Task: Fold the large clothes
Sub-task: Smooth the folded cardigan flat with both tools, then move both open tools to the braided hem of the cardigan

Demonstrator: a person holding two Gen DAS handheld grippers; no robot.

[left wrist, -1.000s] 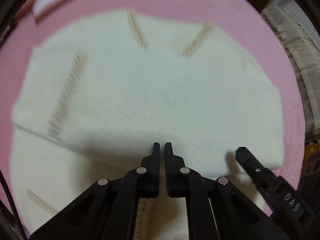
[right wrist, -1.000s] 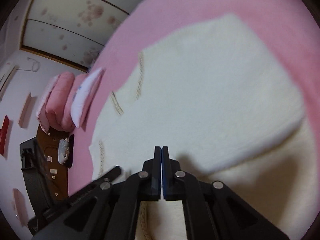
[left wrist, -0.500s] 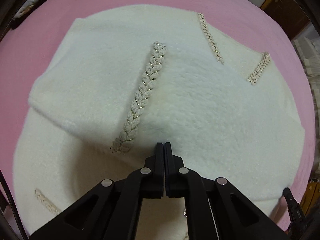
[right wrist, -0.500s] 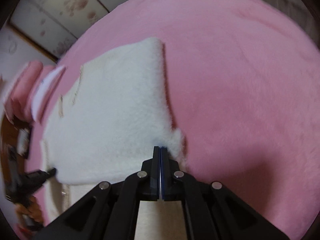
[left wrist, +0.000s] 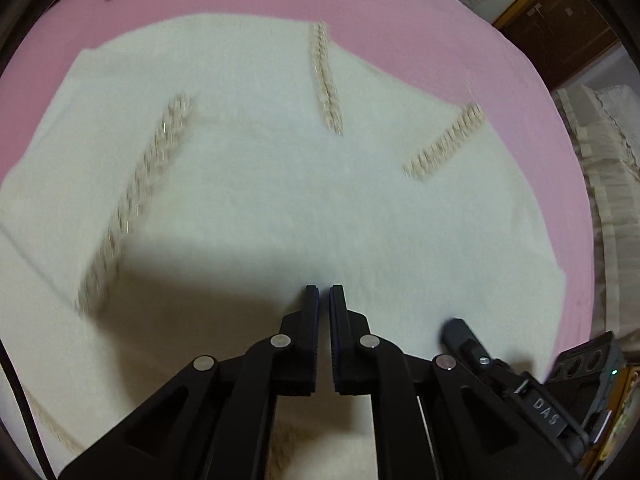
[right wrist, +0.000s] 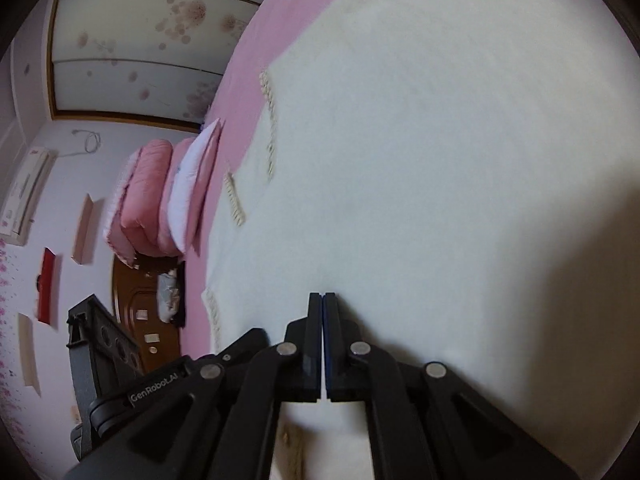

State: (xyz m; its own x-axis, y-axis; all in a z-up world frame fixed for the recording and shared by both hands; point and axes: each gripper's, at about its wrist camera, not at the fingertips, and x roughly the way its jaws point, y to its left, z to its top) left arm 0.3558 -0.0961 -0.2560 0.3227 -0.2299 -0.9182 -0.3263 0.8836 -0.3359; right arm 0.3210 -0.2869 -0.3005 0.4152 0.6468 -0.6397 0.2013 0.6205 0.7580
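Note:
A large cream fleece garment (left wrist: 260, 184) with braided trim strips (left wrist: 326, 80) lies spread and partly folded on a pink bed (left wrist: 400, 16). It also fills the right wrist view (right wrist: 440, 160). My left gripper (left wrist: 324, 294) hovers over the garment's near part with its jaws a narrow slit apart and nothing between them. My right gripper (right wrist: 322, 300) is shut over the garment, with no cloth visibly pinched at its tips. The right gripper's finger also shows in the left wrist view (left wrist: 460, 332), low right.
Pink bedspread (right wrist: 248, 64) surrounds the garment. Folded pink quilts and a white pillow (right wrist: 168, 196) are stacked at the bed's end. A wooden cabinet (right wrist: 148, 320) and a patterned sliding door (right wrist: 140, 40) stand beyond. A lace-covered piece (left wrist: 600, 184) stands off the bed's right edge.
Both grippers have swung back over the garment and sit closer to it. The left jaws have parted slightly. The right view turned from the garment's edge and bare bedspread to its middle.

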